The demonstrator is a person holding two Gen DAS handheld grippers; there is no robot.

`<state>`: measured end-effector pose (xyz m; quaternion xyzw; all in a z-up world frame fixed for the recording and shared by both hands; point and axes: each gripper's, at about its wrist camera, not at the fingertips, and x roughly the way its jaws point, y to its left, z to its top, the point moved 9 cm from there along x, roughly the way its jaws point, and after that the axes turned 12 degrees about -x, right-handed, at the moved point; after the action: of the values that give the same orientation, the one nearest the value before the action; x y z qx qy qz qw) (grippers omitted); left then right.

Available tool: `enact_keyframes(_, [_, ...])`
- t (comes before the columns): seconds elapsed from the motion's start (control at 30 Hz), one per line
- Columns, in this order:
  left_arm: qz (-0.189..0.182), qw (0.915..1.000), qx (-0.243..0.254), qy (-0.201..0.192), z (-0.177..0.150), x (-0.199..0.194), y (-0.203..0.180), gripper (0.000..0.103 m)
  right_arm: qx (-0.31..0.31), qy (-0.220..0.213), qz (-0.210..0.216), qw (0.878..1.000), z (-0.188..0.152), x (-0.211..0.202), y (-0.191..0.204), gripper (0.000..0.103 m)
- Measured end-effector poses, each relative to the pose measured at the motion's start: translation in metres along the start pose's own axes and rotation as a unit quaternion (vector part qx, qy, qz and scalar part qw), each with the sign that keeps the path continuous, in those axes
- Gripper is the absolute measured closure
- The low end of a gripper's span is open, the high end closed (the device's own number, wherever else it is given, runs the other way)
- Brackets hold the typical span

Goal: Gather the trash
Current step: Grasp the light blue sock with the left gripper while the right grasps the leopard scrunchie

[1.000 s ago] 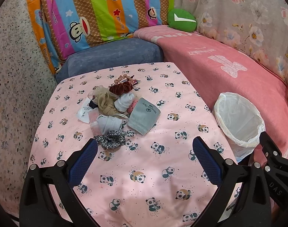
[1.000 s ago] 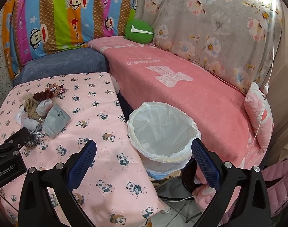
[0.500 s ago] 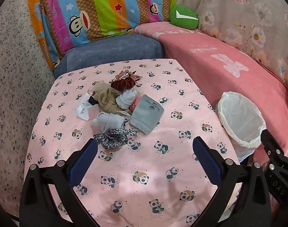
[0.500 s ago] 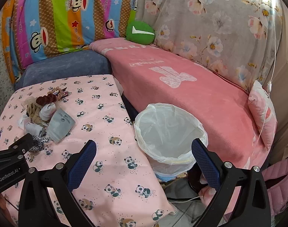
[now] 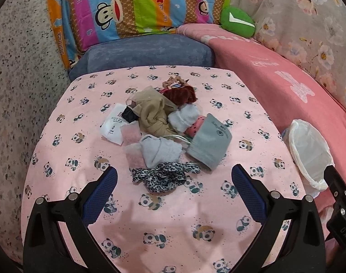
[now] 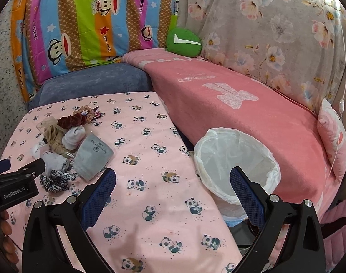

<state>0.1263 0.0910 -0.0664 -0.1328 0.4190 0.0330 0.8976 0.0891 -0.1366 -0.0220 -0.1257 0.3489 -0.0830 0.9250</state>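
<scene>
Trash pile (image 5: pixel 166 134) is sitting mid-frame in the left wrist view on the panda-print table (image 5: pixel 82 204), leopard scrunchie (image 5: pixel 160 177) nearest. Left gripper (image 5: pixel 174 192) is hovering just short of it, jaws spread wide, likely lining up a pick. Lined bin (image 5: pixel 308 152) is waiting at right edge. Right wrist view: right gripper (image 6: pixel 173 192) is hanging empty, jaws apart, over table edge beside bin (image 6: pixel 236 166); pile (image 6: pixel 66 145) is lying at left.
</scene>
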Motion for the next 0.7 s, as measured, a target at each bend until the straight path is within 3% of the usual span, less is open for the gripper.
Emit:
enact_keyframes(0.33, [0.041,0.9979,-0.047,0.02,0.005,0.038,0.064,0.007,-0.03,0.004,0.05,0.998,0.004,0.034,0.062,0.007])
enact_keyframes(0.53, [0.019,0.9986,-0.03,0.039,-0.001,0.057,0.064,0.007,-0.043,0.026,0.094,0.994,-0.003,0.056,0.101,0.008])
enact_keyframes(0.7, [-0.009,0.9978,-0.043,0.05,0.006,0.071,0.054,0.007,-0.059,0.038,0.114,0.991,-0.011,0.066,0.121,0.008])
